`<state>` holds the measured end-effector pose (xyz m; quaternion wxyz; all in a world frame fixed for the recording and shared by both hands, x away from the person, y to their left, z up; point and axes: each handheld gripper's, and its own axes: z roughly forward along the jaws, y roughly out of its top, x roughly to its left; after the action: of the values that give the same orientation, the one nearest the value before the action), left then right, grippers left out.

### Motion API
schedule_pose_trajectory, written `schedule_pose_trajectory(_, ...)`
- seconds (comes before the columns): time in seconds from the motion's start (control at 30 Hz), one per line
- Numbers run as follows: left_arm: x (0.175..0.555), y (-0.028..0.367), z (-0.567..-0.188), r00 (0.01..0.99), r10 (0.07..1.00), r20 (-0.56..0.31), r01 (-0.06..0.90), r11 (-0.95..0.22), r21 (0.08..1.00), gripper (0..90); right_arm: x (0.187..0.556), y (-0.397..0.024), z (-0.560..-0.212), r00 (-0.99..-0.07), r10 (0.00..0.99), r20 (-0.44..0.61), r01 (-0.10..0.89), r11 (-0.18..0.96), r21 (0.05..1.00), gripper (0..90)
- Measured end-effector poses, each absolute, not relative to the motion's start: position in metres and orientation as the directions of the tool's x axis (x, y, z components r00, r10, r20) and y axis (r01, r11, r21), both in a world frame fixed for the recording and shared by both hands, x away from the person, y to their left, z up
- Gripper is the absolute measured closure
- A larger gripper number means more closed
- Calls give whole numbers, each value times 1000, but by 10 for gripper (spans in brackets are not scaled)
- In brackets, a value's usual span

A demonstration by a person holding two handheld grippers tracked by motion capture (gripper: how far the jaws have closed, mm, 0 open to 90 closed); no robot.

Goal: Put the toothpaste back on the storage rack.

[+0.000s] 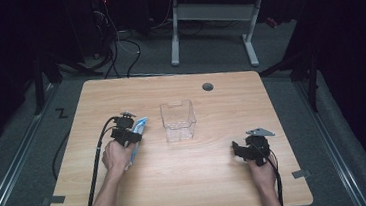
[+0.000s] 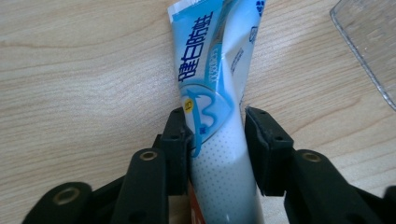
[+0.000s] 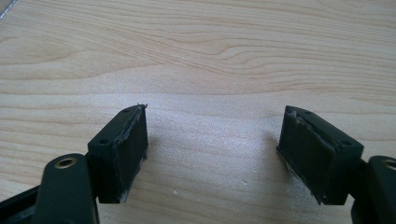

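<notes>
Woodgrain table (image 1: 178, 183) in a dark room; left hand-held gripper (image 2: 217, 135) pinches toothpaste tube (image 2: 215, 84), right hand-held gripper (image 3: 212, 154) spread

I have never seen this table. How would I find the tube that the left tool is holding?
Start at the wooden table and find the clear plastic box near its middle. Just left of the box lies the toothpaste tube, flat on the wood, with the left tool shut on it. It is the only blue and white item, printed with large blue characters.
</notes>
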<state>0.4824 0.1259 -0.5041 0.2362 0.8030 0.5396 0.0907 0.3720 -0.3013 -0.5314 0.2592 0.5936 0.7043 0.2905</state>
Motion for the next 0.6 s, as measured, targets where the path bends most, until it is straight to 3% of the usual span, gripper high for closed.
schedule_pose_trajectory(0.2,481,124,-503,425,899,-107,809,-324,490,706,372,-301,-531,-161,987,-20,686,127,717,238)
schedule_pose_trajectory(0.6,474,120,-496,478,869,-129,781,-353,516,713,372,-301,-531,-161,987,-21,685,127,717,238)
